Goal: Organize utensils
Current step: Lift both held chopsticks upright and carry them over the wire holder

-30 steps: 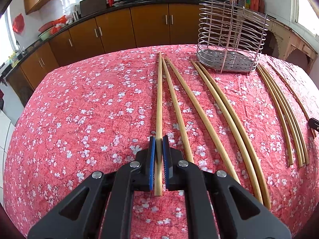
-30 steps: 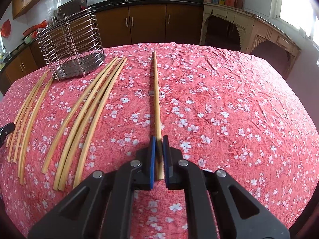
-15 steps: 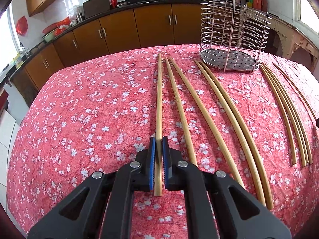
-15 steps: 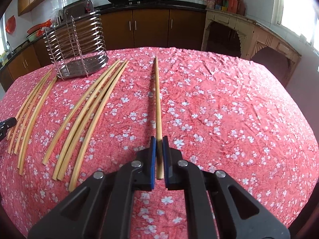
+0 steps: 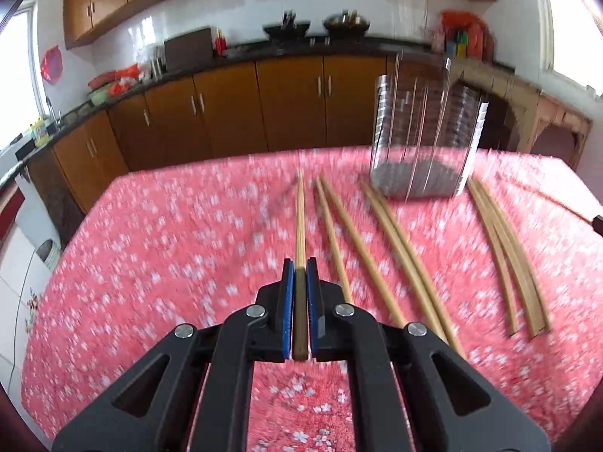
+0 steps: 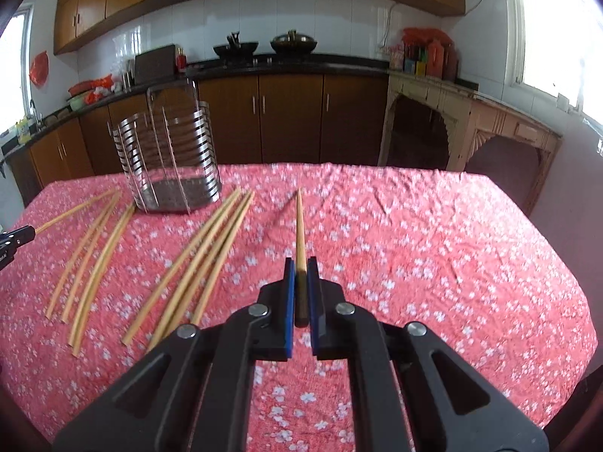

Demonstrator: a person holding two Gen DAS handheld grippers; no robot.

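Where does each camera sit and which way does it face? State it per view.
Left wrist: on the left gripper, shut on a bamboo chopstick, facing the wire utensil rack right of centre.
Right wrist: on the right gripper, shut on another bamboo chopstick, rack at left.
Shared: rack, red floral tablecloth, brown kitchen cabinets.

The right gripper pinches one chopstick, which points ahead above the red cloth. Loose chopsticks lie left of it, near the wire rack.
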